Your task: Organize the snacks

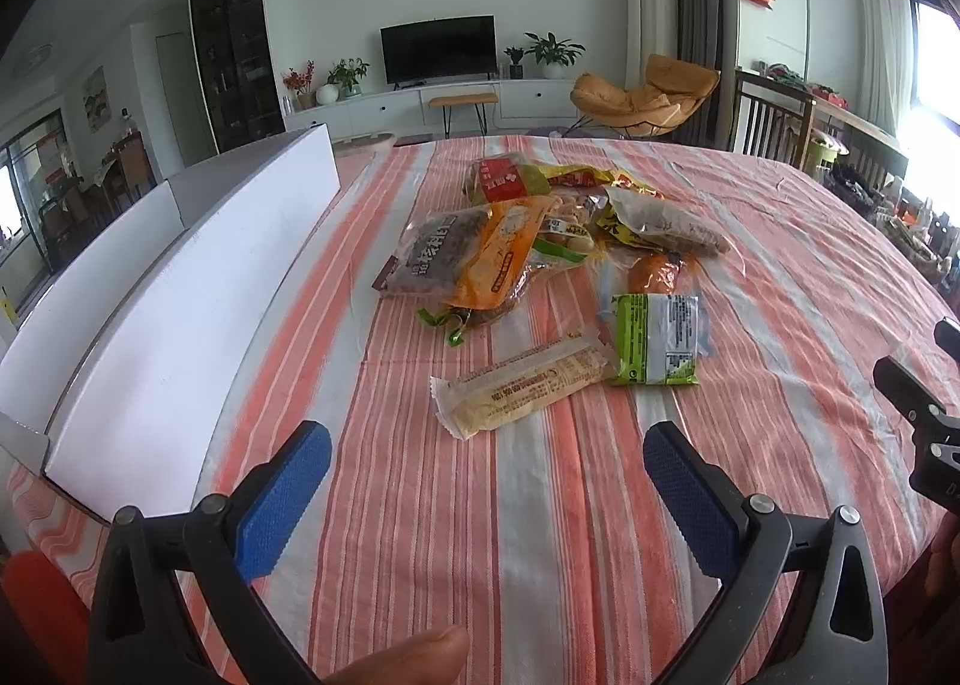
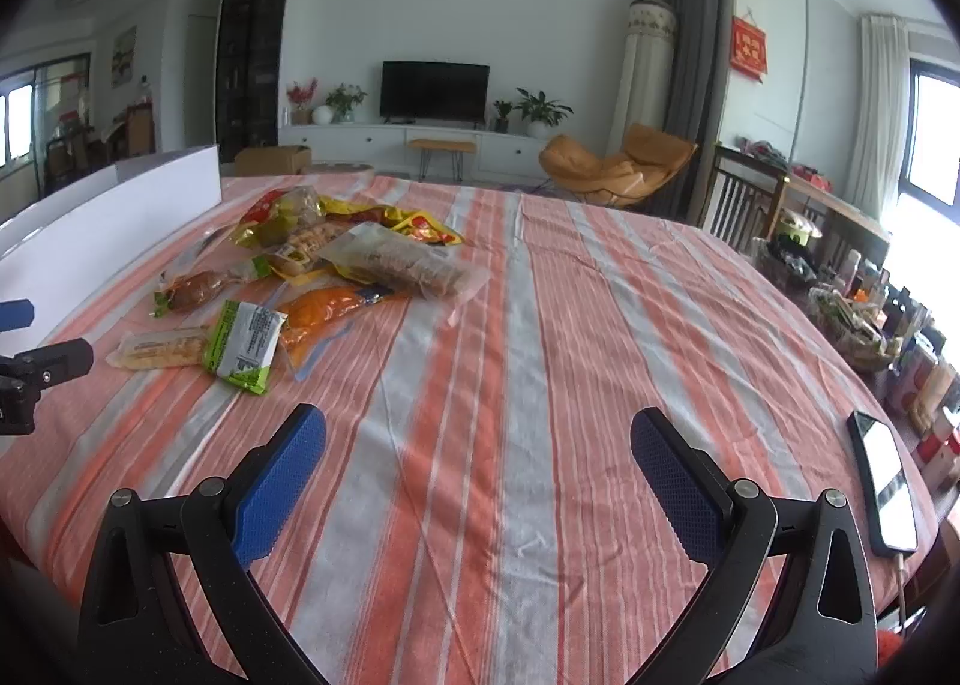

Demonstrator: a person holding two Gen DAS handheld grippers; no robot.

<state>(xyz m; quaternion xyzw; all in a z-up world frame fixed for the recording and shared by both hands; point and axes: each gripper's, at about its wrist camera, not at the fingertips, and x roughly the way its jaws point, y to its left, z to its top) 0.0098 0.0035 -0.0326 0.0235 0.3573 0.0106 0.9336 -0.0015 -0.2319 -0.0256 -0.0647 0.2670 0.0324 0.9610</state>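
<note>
A heap of snack packets (image 1: 558,217) lies on the striped tablecloth (image 1: 420,505). Nearest to me are a long clear-wrapped yellow cake bar (image 1: 522,385) and a green and white packet (image 1: 657,340). My left gripper (image 1: 487,445) is open just short of the cake bar, with nothing between its blue pads. In the right wrist view the same heap (image 2: 336,253), the green packet (image 2: 243,346) and the cake bar (image 2: 162,349) sit to the left. My right gripper (image 2: 477,433) hangs open over bare cloth, well right of the snacks.
A long white open box (image 1: 180,277) stands along the table's left side, also seen as the white box (image 2: 114,205). A phone (image 2: 885,481) lies near the table's right edge. A thumb (image 1: 414,655) shows at the bottom. Chairs and cluttered shelves stand beyond the right edge.
</note>
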